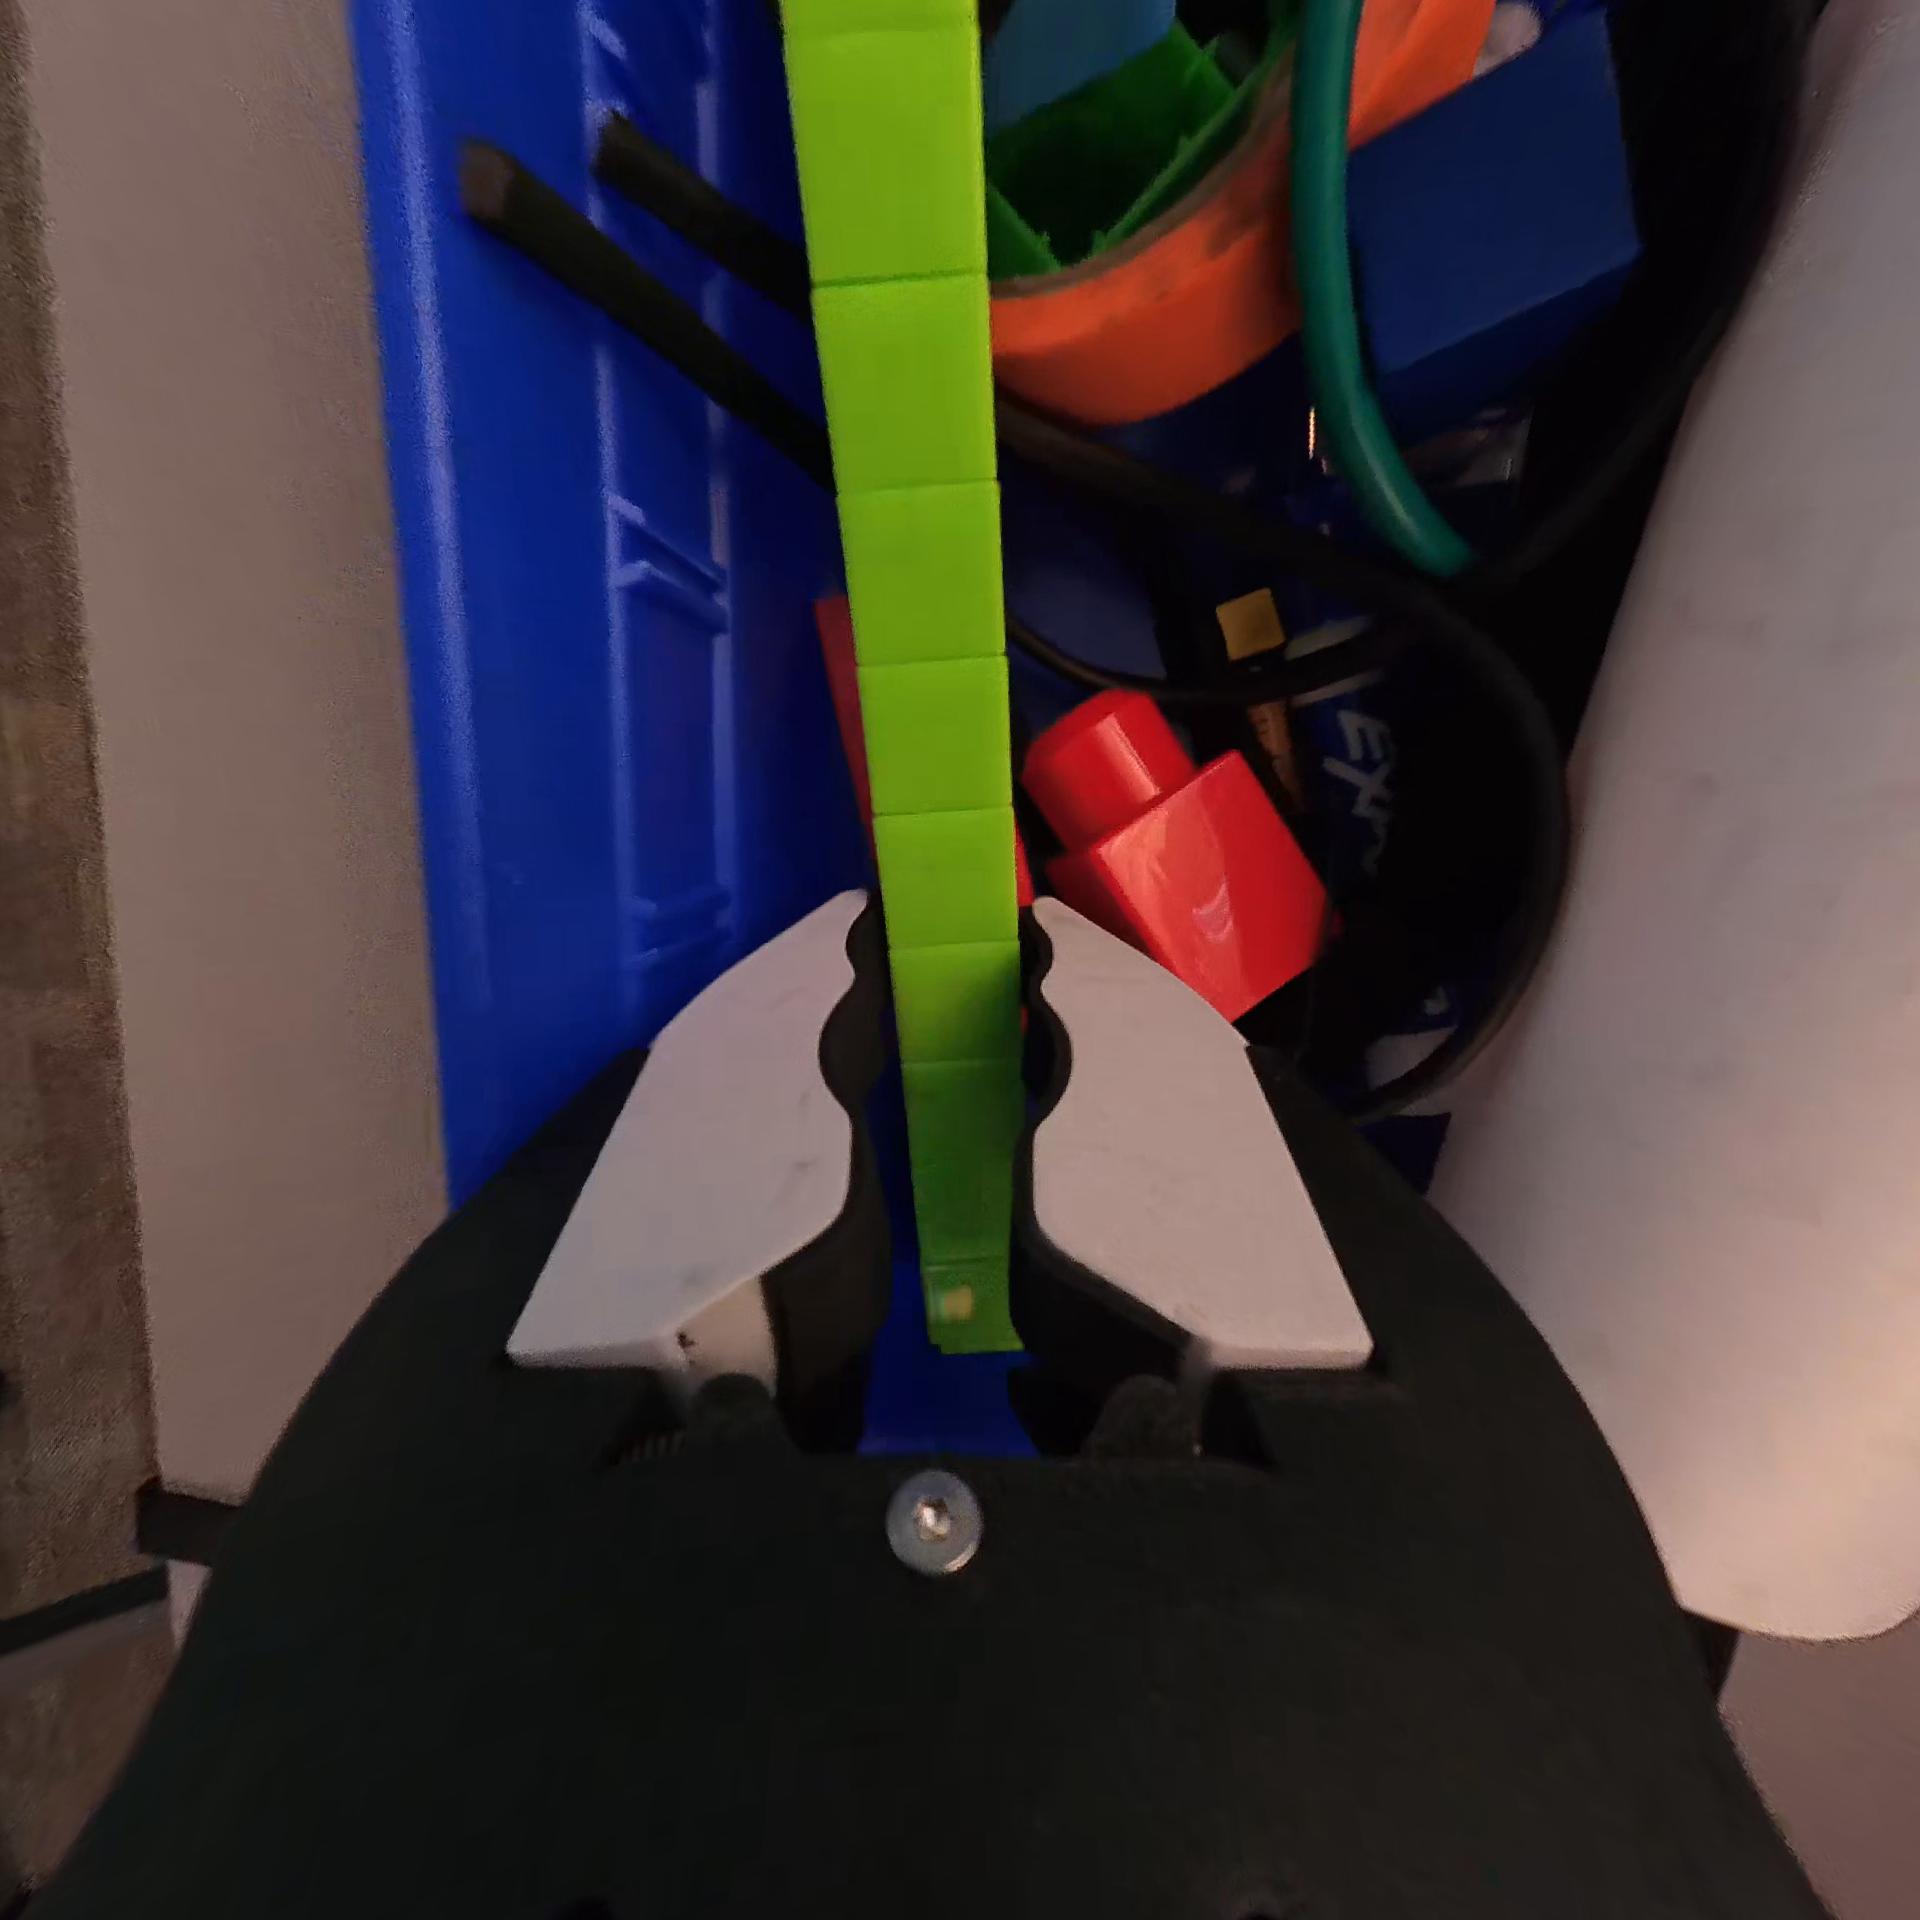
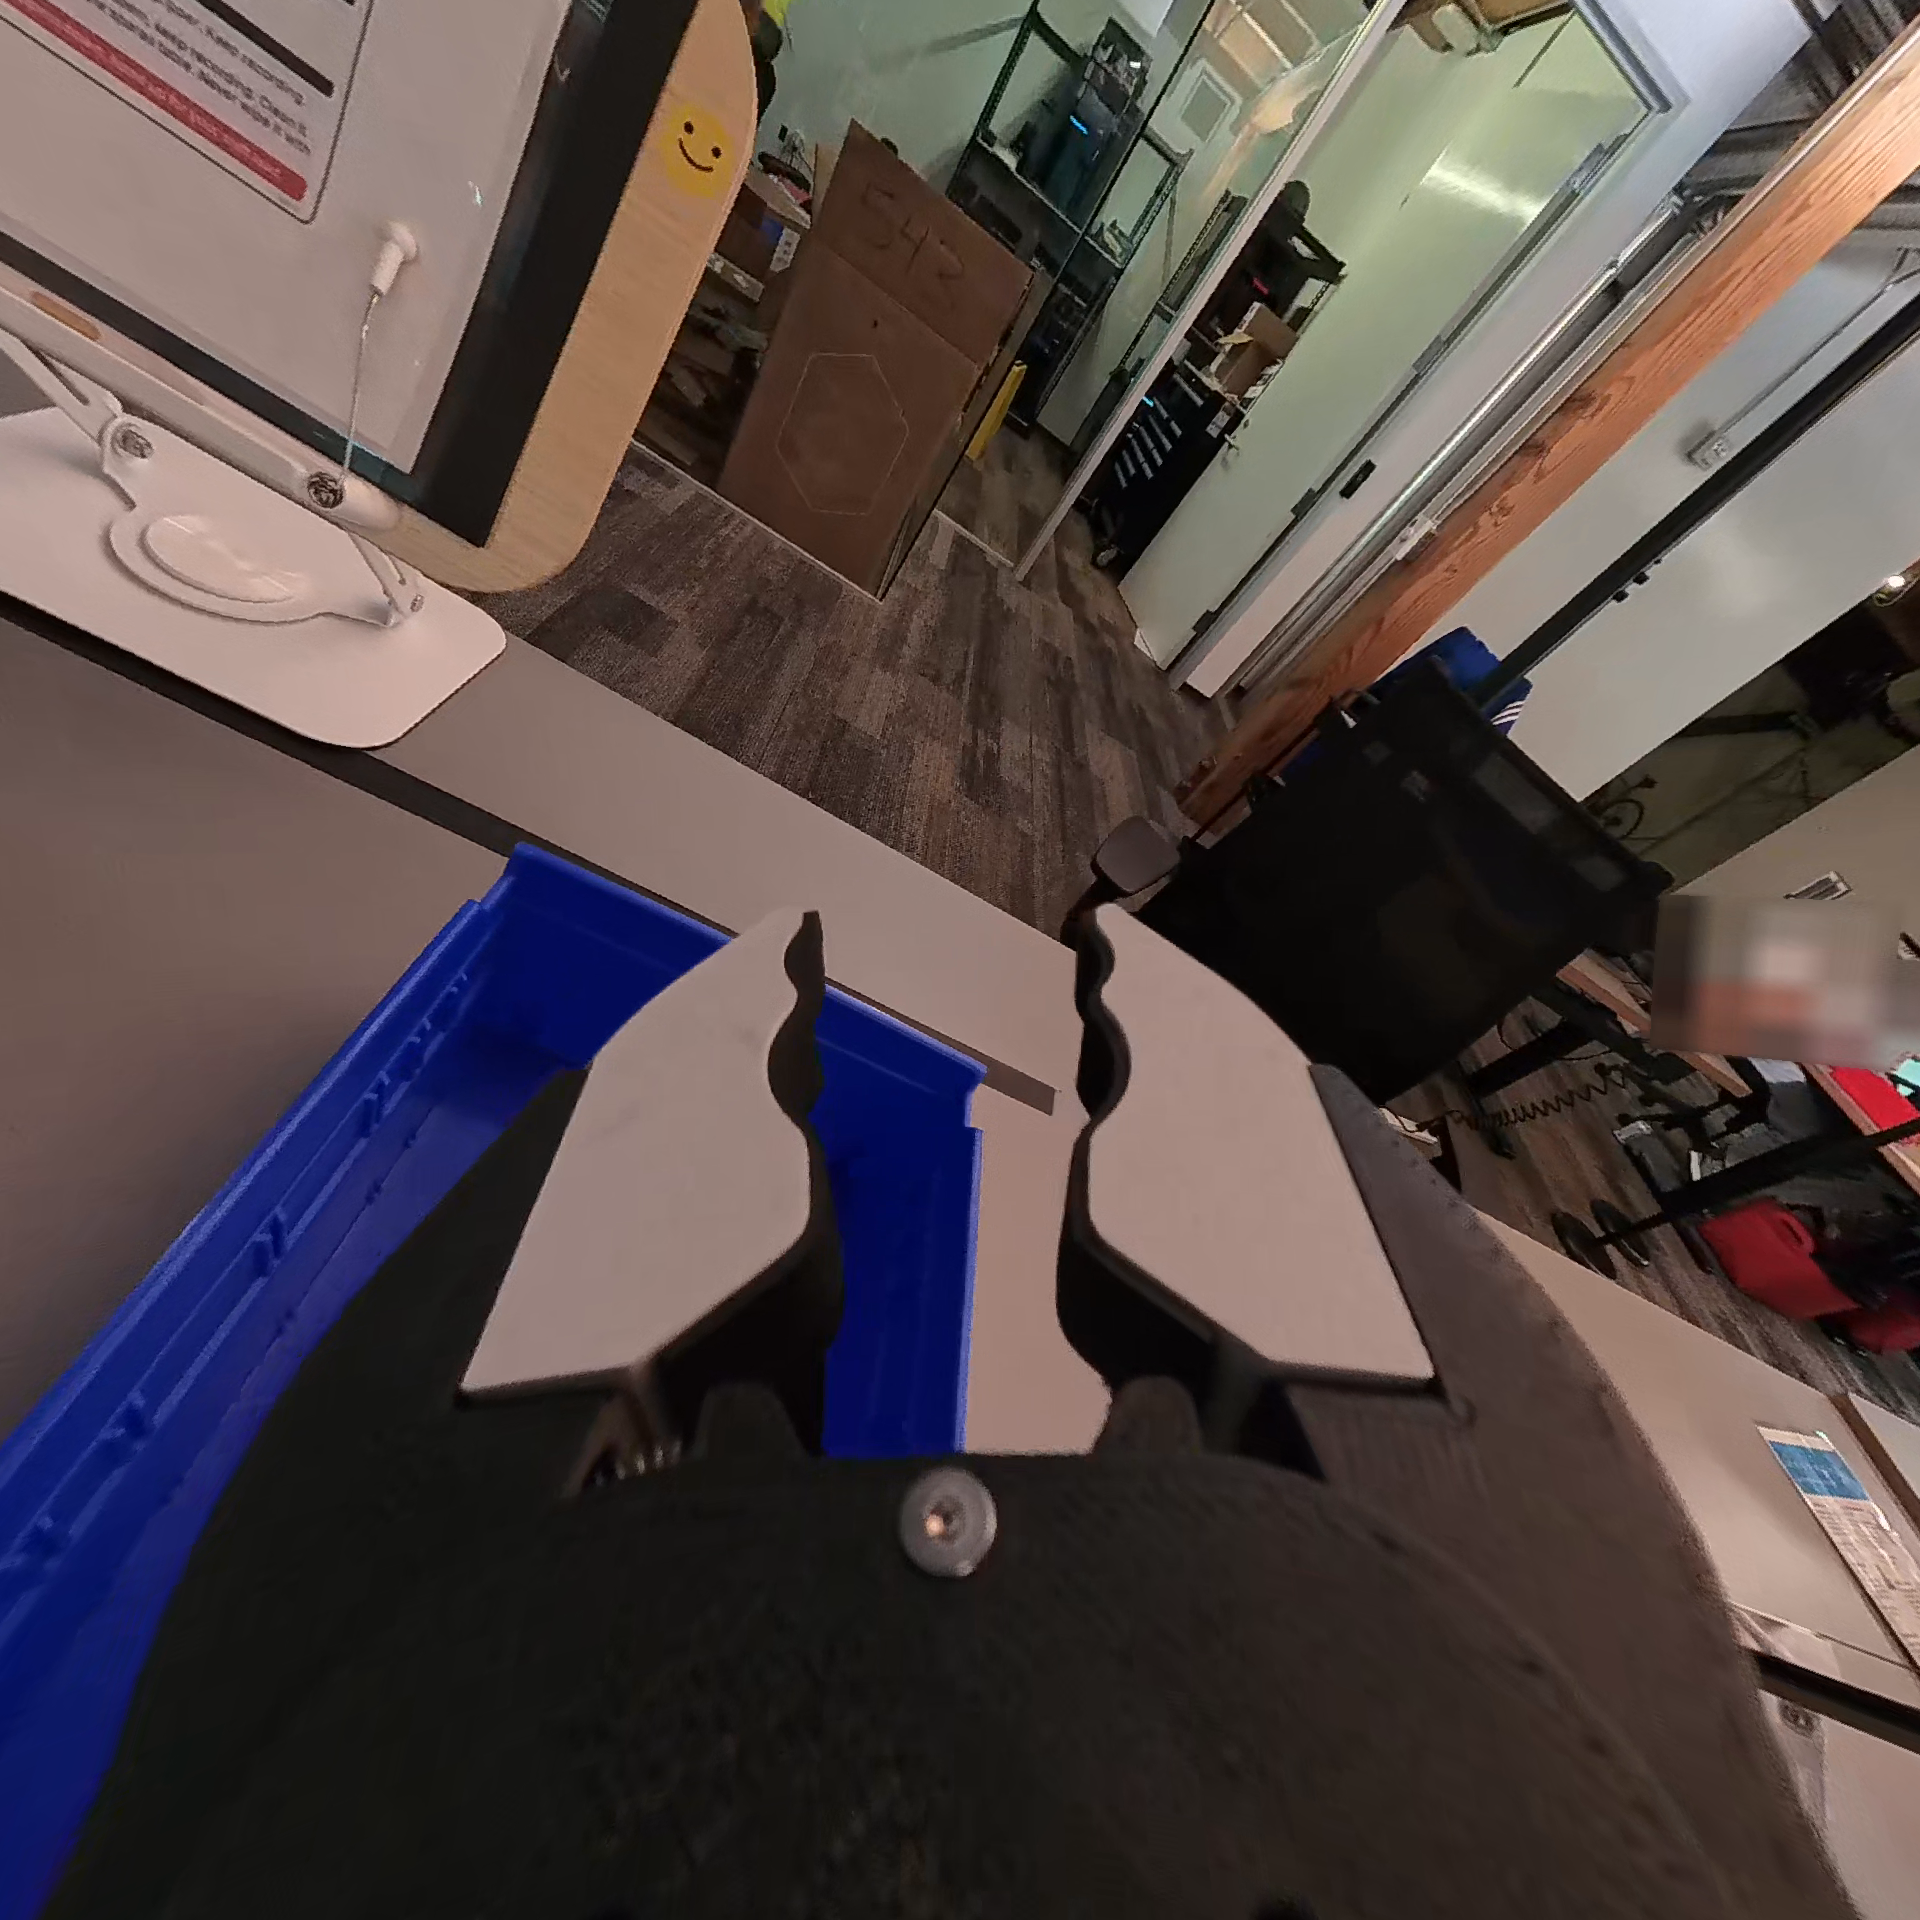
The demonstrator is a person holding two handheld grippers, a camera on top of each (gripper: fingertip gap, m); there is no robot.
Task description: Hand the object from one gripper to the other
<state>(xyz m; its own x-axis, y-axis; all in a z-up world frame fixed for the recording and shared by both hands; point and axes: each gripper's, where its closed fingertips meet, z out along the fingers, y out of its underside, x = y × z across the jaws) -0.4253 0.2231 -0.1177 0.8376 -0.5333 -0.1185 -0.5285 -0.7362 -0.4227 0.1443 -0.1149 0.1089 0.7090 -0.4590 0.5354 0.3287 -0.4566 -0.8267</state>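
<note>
A long lime-green segmented strip (image 1: 914,416) runs straight up the middle of the left wrist view, and its top leaves the frame. My left gripper (image 1: 948,904) is shut on the strip's lower end, with both black pads against its sides. It holds the strip over a blue bin (image 1: 520,623) full of parts. My right gripper (image 2: 948,925) is open and empty, above the corner of the blue bin (image 2: 312,1195) and the grey table (image 2: 208,831). The strip and the left gripper do not show in the right wrist view.
The bin holds a red block (image 1: 1174,873), an orange band (image 1: 1143,312), a green cable (image 1: 1340,364), black cables (image 1: 1455,644) and blue parts. A white stand base (image 2: 260,582) sits at the table's far left. A black chair (image 2: 1403,883) stands beyond the table edge. The tips of one gripper are about 70 cm away from the tips of the other.
</note>
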